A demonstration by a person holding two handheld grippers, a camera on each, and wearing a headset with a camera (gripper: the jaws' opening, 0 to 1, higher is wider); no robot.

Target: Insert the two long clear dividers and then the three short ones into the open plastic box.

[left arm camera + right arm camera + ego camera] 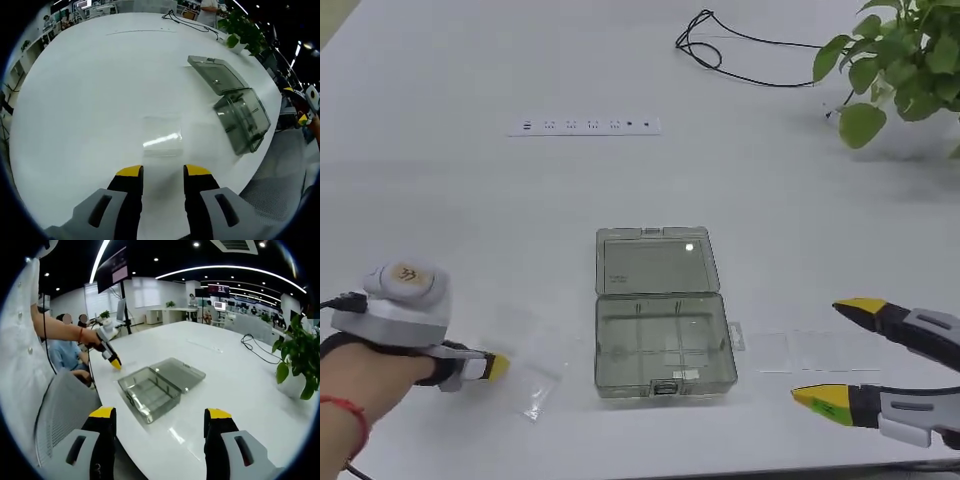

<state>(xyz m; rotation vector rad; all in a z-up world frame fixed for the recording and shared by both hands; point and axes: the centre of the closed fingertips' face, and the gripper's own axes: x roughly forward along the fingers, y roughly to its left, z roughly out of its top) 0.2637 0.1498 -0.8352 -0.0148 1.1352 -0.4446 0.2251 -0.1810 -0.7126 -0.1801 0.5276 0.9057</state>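
The open smoky plastic box (pixel 663 344) sits mid-table with its lid (pixel 654 262) laid flat behind it; dividers look to be standing inside. My left gripper (pixel 496 368) rests low at the box's left, open by a narrow gap. Just ahead of its fingertips (pixel 131 172) a clear divider (pixel 162 138) lies flat on the table, with the box (pixel 242 119) beyond to the right. Right of the box lie more clear dividers (pixel 807 350). My right gripper (pixel 837 355) hovers beside them, wide open and holding nothing. In the right gripper view the box (pixel 149 391) lies ahead.
A white power strip (pixel 584 125) lies at the back, and a black cable (pixel 732 52) coils far right beside a potted plant (pixel 898 62). The table's near edge (pixel 650 470) runs just below the box. A person sits beyond the left side (pixel 62 347).
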